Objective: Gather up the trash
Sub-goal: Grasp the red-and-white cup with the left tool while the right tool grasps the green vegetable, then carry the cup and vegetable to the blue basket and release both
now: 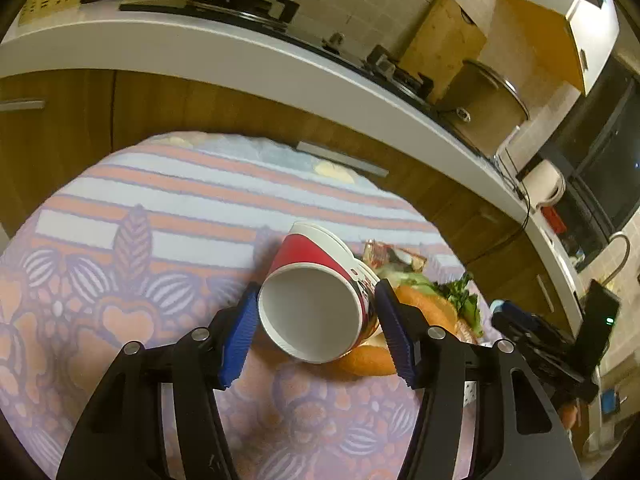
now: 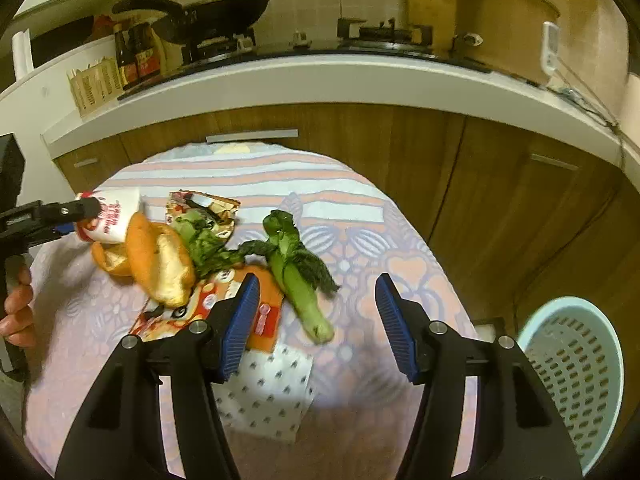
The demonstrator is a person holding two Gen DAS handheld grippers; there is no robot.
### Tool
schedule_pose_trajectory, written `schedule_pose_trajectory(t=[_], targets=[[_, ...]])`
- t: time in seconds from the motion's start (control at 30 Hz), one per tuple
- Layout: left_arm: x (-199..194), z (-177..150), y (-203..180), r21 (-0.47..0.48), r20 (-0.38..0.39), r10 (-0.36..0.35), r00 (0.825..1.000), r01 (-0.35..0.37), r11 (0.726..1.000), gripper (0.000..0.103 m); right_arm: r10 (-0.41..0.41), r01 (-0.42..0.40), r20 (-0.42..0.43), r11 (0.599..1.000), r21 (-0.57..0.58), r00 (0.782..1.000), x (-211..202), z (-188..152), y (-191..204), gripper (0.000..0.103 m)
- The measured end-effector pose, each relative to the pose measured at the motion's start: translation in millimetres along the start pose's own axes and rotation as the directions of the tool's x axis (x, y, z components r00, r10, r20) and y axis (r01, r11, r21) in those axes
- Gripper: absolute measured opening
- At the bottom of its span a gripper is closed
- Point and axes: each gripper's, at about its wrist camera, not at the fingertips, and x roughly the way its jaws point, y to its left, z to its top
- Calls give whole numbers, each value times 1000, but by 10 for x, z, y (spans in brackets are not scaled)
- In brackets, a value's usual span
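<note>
My left claw [image 1: 316,322] brackets the tipped paper cup [image 1: 316,300] at frame center, pads wide, not pinching. It's light and crushable, so I'd squeeze gently near the rim. Right claw [image 2: 316,320] gapes, holding nothing.

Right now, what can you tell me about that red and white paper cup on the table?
The paper cup lies on its side on the patterned tablecloth, open mouth toward the left wrist camera. Its outside is red with white bands and some print; the inside is plain white and looks empty. It sits between the open blue fingers of the left gripper, which flank its rim without clearly squeezing it. Its far side rests against orange peel and leafy scraps. In the right wrist view, the gripper partly hides it.
</note>
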Motion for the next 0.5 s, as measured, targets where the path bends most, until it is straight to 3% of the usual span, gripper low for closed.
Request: schedule_pose_trajectory(t=[0.23,0.27,0.3,0.33,0.4,0.5], targets=[[-219,53,-26,-16,60,-22,998,23,1000,56,43,-46,-95,999,-28,995,386,92,17,55],[-240,57,-45,-15,64,-25,998,26,1000,56,47,-50,-105,998,-32,993,419,92,40,50],[-254,62,-64,-13,66,-30,997,31,999,56,46,-51,-116,998,-38,992,452,91,57,34],[-267,66,-84,-10,68,-34,997,34,999,56,52,-58,-134,997,-44,990,490,88,74,25],[-289,64,-147,-4,72,-45,996,45,999,56,58,-65,-119,997,-52,991,463,81,106,18],[-312,57,-288,12,76,-66,995,66,998,56,30,-36,-79,997,-75,996,345,80,135,16]])
